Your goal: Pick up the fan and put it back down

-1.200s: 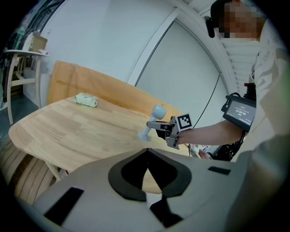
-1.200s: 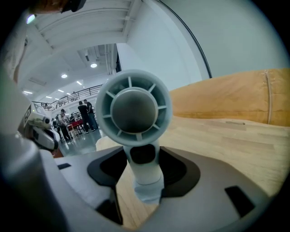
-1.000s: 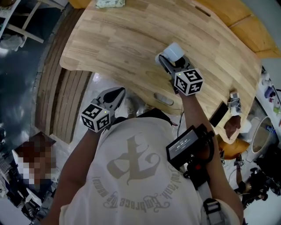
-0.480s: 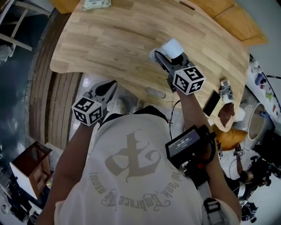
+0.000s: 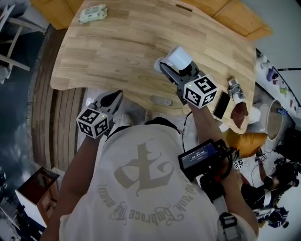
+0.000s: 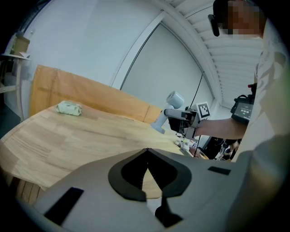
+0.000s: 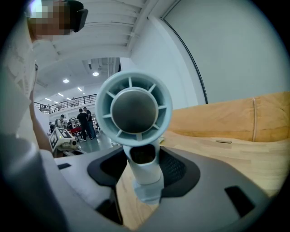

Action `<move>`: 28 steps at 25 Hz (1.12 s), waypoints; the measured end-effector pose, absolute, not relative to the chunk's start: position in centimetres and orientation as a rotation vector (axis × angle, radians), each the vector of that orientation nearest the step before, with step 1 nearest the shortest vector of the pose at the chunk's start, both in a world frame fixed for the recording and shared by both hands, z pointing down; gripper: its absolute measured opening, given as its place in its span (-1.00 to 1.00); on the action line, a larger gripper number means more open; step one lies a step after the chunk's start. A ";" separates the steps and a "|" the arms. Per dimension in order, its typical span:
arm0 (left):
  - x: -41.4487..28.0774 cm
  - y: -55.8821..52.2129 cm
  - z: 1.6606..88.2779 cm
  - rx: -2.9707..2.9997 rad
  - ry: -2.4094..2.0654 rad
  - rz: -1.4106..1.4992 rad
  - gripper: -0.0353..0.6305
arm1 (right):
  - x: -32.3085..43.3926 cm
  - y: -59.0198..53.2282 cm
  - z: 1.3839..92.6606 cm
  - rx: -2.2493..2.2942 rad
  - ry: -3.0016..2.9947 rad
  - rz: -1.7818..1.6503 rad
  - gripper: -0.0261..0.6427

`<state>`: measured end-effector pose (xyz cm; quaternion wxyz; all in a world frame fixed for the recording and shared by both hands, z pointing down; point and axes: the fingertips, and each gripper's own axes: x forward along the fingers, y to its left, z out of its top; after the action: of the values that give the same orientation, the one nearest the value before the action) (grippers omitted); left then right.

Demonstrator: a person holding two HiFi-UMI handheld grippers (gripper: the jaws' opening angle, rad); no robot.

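- Between the right gripper's (image 5: 173, 70) (image 7: 145, 168) jaws stands the fan (image 5: 179, 58) (image 7: 134, 108): they clench its white stem from both sides, just under the round head.
- From the right gripper view, the head's grille and grey hub face the camera, and the stem's foot shows below the jaws, with wood behind it.
- Over the table's (image 5: 117, 47) (image 7: 226, 154) near half, the fan leans a little; whether its foot touches the wood or hangs just above it I cannot tell.
- Off the table's near edge, the left gripper (image 5: 113, 99) (image 6: 146, 153) is well apart from the fan, its jaws pressed together, tips meeting, nothing between them.
- At the far left corner lies a pale green pack (image 5: 92, 12) (image 6: 69, 108).
- By the right edge lies a dark phone (image 5: 221, 104).
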<state>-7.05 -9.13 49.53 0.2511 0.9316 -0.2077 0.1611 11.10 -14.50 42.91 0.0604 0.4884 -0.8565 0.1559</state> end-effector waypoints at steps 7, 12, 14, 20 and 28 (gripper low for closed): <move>-7.0 -9.1 48.5 2.545 -0.544 0.403 -0.87 | 10.3 -12.0 41.5 1.465 -2.622 0.411 -0.23; -6.5 -8.3 47.5 2.582 -0.510 0.381 -0.87 | 10.5 -9.8 41.8 1.488 -2.635 0.422 -0.23; -6.1 -7.6 47.3 2.592 -0.494 0.383 -0.87 | 10.6 -8.8 42.2 1.493 -2.630 0.429 -0.23; -5.5 -6.1 47.3 2.624 -0.455 0.424 -0.87 | 10.3 -6.8 43.2 1.489 -2.631 0.447 -0.23; -4.9 -6.1 47.3 2.637 -0.488 0.434 -0.87 | 10.1 -6.8 43.7 1.445 -2.646 0.443 -0.23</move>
<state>-4.88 -6.11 47.29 0.2107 0.9489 -0.1755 0.1562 10.12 -6.78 43.66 0.0473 0.4737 -0.8673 0.1453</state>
